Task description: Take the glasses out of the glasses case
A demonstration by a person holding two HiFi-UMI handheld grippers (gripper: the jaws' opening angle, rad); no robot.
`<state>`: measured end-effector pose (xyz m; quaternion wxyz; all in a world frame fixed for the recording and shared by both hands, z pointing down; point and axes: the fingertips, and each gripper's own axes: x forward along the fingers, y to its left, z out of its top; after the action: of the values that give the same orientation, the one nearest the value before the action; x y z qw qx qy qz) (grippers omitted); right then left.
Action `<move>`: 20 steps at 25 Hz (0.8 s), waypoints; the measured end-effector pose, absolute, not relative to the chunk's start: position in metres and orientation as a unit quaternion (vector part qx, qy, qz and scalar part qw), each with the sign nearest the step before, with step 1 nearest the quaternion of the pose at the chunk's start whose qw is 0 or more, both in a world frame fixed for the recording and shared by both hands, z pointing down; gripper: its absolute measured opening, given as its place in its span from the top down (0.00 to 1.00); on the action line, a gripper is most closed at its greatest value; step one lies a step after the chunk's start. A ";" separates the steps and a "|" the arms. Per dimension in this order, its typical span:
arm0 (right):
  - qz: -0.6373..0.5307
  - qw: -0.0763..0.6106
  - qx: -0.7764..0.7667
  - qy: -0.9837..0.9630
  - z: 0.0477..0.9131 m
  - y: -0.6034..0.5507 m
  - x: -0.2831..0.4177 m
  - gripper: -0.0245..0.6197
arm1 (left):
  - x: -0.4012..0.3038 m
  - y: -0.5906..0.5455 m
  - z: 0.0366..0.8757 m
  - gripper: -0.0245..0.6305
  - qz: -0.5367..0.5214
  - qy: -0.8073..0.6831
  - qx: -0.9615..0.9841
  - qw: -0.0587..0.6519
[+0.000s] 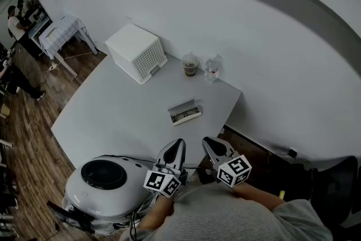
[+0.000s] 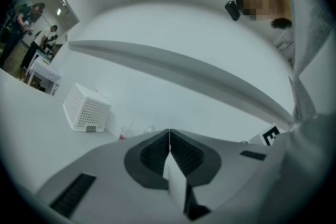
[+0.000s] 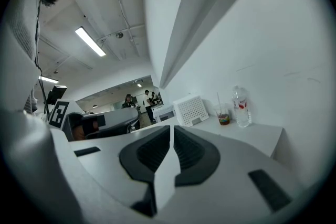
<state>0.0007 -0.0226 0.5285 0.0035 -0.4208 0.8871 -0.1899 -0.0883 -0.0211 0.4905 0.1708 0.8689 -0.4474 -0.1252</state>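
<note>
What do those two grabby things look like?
The left claw and right claw are pale grey shells with black ribbed pads. Each carries a white cube printed with black square markers. The person wears a grey top.

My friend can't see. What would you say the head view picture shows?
A glasses case lies in the middle of a grey table, with the left tongs and right tongs shut and empty near its front edge. A white basket, a cup and a bottle stand at the back.
</note>
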 end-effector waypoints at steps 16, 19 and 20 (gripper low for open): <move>-0.148 -0.054 -0.301 0.941 0.542 -0.058 -0.029 0.94 | -0.094 -0.047 0.507 0.94 -0.100 -0.457 0.869 0.163; -0.154 -0.054 -0.289 0.943 0.542 -0.064 -0.034 0.94 | -0.086 -0.053 0.514 0.94 -0.092 -0.446 0.873 0.172; -0.155 -0.055 -0.286 0.944 0.542 -0.064 -0.034 0.94 | -0.084 -0.055 0.516 0.94 -0.090 -0.443 0.874 0.175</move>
<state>-0.0338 -0.0643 0.5417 -0.0545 -0.2860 0.9441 -0.1549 -0.0841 -0.0550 0.5160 0.1750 0.8744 -0.4434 -0.0900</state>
